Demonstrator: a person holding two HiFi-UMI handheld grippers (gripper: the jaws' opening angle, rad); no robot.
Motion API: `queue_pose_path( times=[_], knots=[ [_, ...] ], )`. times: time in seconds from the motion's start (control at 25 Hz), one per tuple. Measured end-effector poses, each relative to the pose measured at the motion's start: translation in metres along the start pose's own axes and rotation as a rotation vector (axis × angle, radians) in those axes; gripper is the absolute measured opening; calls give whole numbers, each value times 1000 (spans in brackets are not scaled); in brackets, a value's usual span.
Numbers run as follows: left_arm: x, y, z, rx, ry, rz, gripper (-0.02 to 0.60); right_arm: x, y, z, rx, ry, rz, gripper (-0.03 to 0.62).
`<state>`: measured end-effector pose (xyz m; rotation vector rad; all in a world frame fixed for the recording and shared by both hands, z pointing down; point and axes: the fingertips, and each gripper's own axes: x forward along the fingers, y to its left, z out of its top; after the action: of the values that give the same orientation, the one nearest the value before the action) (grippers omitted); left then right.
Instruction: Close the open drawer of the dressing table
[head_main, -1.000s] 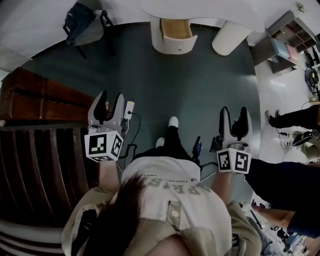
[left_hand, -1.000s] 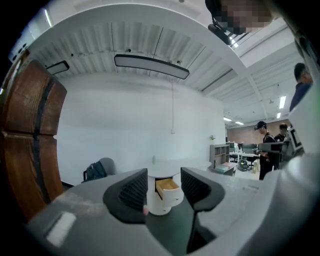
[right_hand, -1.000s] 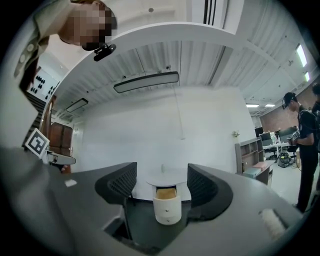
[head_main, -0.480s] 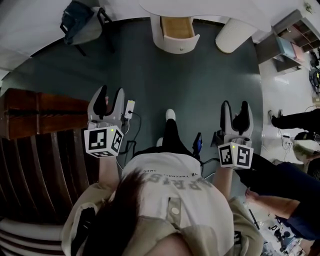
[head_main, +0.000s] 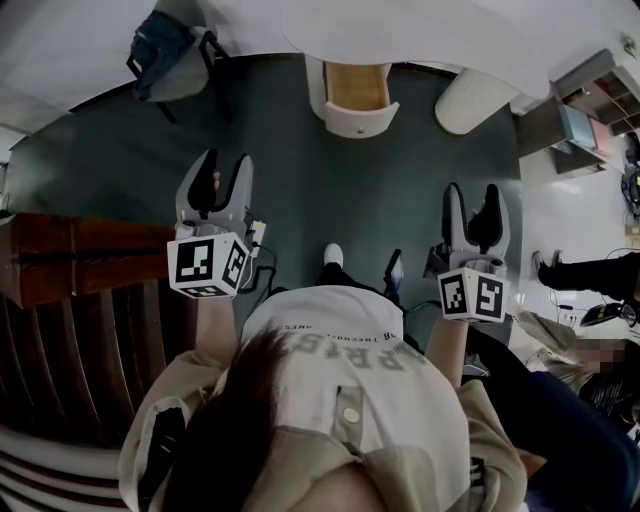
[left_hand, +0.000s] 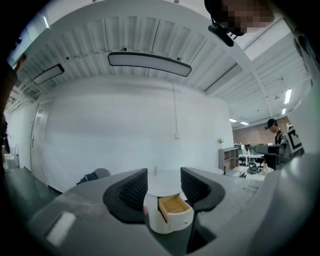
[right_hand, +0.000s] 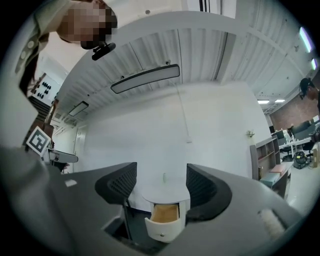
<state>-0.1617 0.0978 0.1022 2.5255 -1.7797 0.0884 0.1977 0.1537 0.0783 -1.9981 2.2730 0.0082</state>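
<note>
The white dressing table (head_main: 420, 25) stands at the top of the head view, its drawer (head_main: 360, 100) pulled out, showing a bare wooden inside and a small knob on the rounded front. The same open drawer (left_hand: 174, 209) sits between the jaws in the left gripper view, and the drawer (right_hand: 164, 220) shows likewise in the right gripper view. My left gripper (head_main: 225, 170) and right gripper (head_main: 472, 205) are both open, empty, held above the dark floor well short of the drawer.
A white rounded table leg (head_main: 475, 100) stands right of the drawer. A chair with a dark bag (head_main: 170, 55) is at upper left. Dark wooden furniture (head_main: 80, 260) runs along the left. Shelves (head_main: 590, 110) and another person's legs (head_main: 590, 270) are at right.
The person has stepped forward. The drawer and table have come nearer in the head view, and both grippers have moved up toward them, still open.
</note>
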Motion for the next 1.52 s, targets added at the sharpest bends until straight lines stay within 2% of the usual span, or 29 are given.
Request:
queue_pose_path(
  times=[0.2, 0.44, 0.64, 0.8, 0.96, 1.24, 1.52],
  knots=[
    [32, 0, 3, -8, -16, 24, 219, 41, -13, -7, -4, 1, 41, 305],
    [54, 6, -9, 1, 37, 56, 219, 82, -17, -29, 28, 37, 78, 302],
    [88, 12, -27, 6, 83, 79, 219, 124, -22, -73, 15, 111, 96, 302],
    [114, 6, -41, 10, 99, 66, 219, 149, -30, -118, 14, 171, 100, 302],
    [146, 7, -68, 4, 115, 56, 219, 180, -39, -181, 4, 235, 92, 302],
    [213, 22, -122, 20, 163, -2, 219, 241, -41, -322, -22, 394, 59, 302],
    [248, 14, -180, 12, 216, -55, 219, 251, -42, -455, -49, 571, 69, 291]
  ],
)
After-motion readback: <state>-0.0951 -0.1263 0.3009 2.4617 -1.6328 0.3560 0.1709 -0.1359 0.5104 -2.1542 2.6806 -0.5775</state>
